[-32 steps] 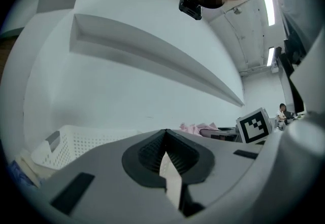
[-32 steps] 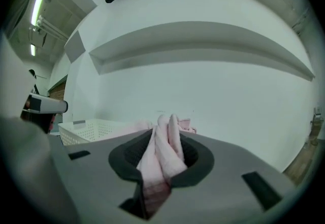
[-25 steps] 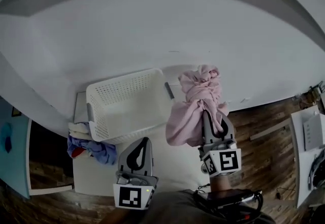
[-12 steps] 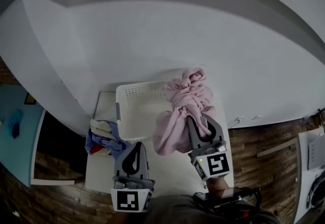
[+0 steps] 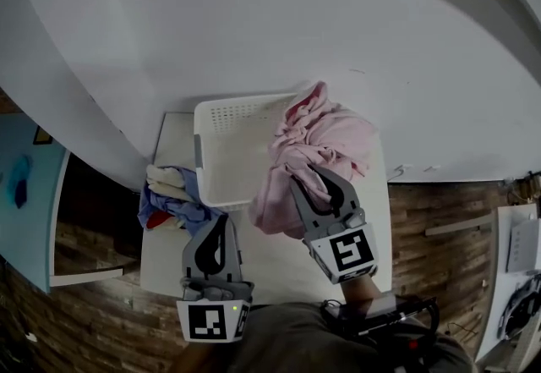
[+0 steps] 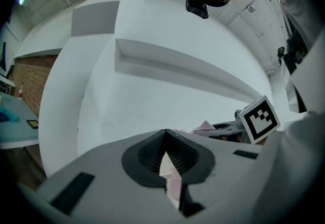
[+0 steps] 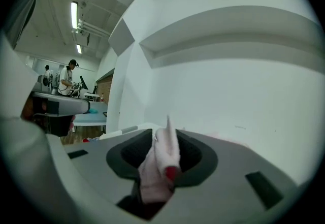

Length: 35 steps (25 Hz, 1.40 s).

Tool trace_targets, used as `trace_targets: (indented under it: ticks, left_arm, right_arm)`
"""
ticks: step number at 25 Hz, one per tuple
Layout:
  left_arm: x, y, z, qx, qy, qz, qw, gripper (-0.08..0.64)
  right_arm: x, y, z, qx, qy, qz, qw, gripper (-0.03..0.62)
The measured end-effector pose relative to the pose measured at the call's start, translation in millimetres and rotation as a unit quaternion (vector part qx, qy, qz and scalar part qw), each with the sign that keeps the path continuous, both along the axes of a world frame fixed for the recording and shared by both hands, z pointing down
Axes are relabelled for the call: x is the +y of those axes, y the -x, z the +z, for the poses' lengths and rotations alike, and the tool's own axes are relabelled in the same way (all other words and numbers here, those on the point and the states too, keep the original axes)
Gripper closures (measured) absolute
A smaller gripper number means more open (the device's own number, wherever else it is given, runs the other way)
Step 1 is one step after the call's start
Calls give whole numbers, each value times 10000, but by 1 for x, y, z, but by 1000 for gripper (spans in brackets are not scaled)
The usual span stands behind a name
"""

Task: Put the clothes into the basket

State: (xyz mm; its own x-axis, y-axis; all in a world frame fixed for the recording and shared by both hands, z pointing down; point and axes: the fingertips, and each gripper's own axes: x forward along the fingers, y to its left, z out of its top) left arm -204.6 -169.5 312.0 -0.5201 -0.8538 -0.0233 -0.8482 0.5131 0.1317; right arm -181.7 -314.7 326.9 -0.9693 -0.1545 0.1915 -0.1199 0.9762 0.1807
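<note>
The white slotted basket [image 5: 230,151] stands on the white table [image 5: 270,257], against the wall. My right gripper [image 5: 314,183] is shut on a pink garment [image 5: 319,139], which bunches over the basket's right rim and hangs down beside it. Its jaws have just been opening a little, and the pink cloth [image 7: 158,167] still fills the gap between them. A pile of blue, cream and red clothes [image 5: 169,198] lies left of the basket. My left gripper [image 5: 214,238] hovers near that pile, shut and holding nothing; its tips [image 6: 166,132] meet.
A white wall with a ledge rises right behind the table. Wooden floor [image 5: 439,219] lies to the right, a light blue table [image 5: 21,194] to the far left. People [image 7: 66,78] stand far off in the right gripper view.
The right gripper has carried the pink garment leftward, from beside the basket to over its right rim. The left gripper has shifted slightly nearer the clothes pile.
</note>
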Motion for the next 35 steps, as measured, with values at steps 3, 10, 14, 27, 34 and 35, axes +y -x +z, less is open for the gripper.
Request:
trace_targets:
  ticks: [3,10,14,27,34,35]
  left_arm:
    - [2,4,6,89,32,-61,9999,552]
    - [2,5,9,134,18,-56,9999,552]
    - [3,-2,5,72,-4,40,10000,552]
    - [11,-43,-19,-311,-85,468,9984,552]
    - [0,-63,-30,-561,-24,754,9956,552]
    - [-2,-66,-30,-596,-3,792,9951,552]
  right_arm:
    - [5,10,-5,-37,-46,-180,9998,442]
    - [13,9,-12,-216,-146,-317,9992,419]
    - [16,-2,-13,-238,-101,-235,9994,419]
    - [25,-64,-5,-458,374,269,9979,429]
    - [31,-96,-1,-743,767,386,9935,573]
    - [35,-99,-1,-806,798,341,9930,580]
